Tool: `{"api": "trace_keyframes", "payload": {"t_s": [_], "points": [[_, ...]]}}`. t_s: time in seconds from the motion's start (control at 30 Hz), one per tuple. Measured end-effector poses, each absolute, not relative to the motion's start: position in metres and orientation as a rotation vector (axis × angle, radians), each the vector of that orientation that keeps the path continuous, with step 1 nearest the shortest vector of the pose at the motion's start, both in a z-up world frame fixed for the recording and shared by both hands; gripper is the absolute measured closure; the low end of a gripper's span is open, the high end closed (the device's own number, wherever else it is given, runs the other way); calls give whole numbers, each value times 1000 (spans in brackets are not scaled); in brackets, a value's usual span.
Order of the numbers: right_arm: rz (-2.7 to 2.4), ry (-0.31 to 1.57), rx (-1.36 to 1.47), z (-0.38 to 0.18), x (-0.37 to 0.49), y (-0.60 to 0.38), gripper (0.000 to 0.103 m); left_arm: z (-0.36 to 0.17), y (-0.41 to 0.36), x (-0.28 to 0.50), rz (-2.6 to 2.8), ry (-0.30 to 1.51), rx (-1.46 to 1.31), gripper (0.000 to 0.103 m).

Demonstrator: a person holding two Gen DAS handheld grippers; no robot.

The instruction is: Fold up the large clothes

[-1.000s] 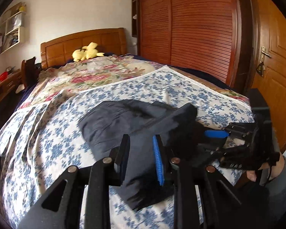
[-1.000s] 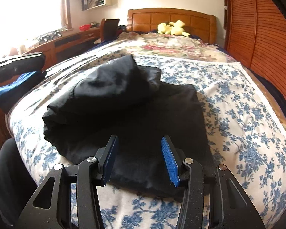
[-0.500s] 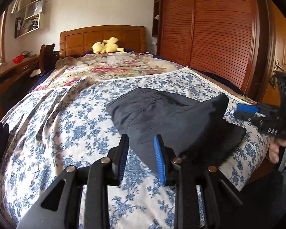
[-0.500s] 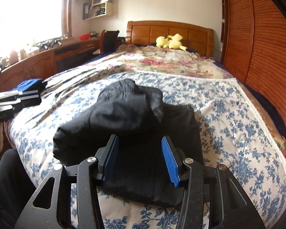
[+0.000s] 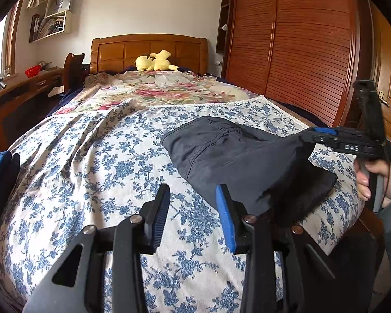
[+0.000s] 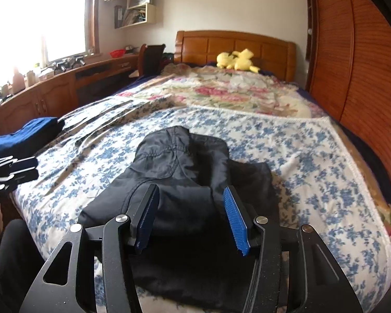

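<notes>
A dark folded garment point(image 5: 237, 156) lies in a loose heap near the foot of the bed, on the blue-flowered sheet point(image 5: 91, 161). In the right wrist view the garment point(image 6: 185, 177) sits straight ahead and under the fingers. My left gripper point(image 5: 193, 208) is open and empty, just left of the garment's near edge. My right gripper point(image 6: 190, 216) is open and empty, held over the garment's near part. It shows in the left wrist view point(image 5: 323, 135) at the garment's right side, with the hand on its handle.
A folded blue garment point(image 6: 26, 135) lies at the bed's left edge. A yellow plush toy point(image 5: 153, 61) sits by the wooden headboard point(image 5: 148, 49). A desk point(image 6: 52, 91) runs along the left, a slatted wardrobe point(image 5: 299, 39) along the right.
Both grippers have pulled back from the garment toward the foot of the bed. The left gripper has swung left, off the cloth. The garment lies lower and flatter.
</notes>
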State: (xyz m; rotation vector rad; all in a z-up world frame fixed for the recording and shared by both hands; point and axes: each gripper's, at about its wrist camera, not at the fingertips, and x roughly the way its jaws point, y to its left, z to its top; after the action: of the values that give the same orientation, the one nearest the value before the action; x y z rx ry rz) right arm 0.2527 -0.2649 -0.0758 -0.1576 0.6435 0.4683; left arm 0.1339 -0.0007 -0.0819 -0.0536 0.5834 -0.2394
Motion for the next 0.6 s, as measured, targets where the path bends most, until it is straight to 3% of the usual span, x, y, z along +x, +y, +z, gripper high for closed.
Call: {"api": "trace_keyframes", "payload": {"t_s": [0.43,0.5,0.57,0.6], "points": [[495,765,-146,-111,267,-252,48,-97,3,128,-265,612,-74,60],[513,770,-158,-112,266,-250,56,-98,3,128,-266,613,-79,58],[542,771,-177,-111,264,-246,80,-99,3,127,-268,613,-81,56],[550,760,-193,-110,261,-244,83,-98,3,127,-269,613,-81,55]]}}
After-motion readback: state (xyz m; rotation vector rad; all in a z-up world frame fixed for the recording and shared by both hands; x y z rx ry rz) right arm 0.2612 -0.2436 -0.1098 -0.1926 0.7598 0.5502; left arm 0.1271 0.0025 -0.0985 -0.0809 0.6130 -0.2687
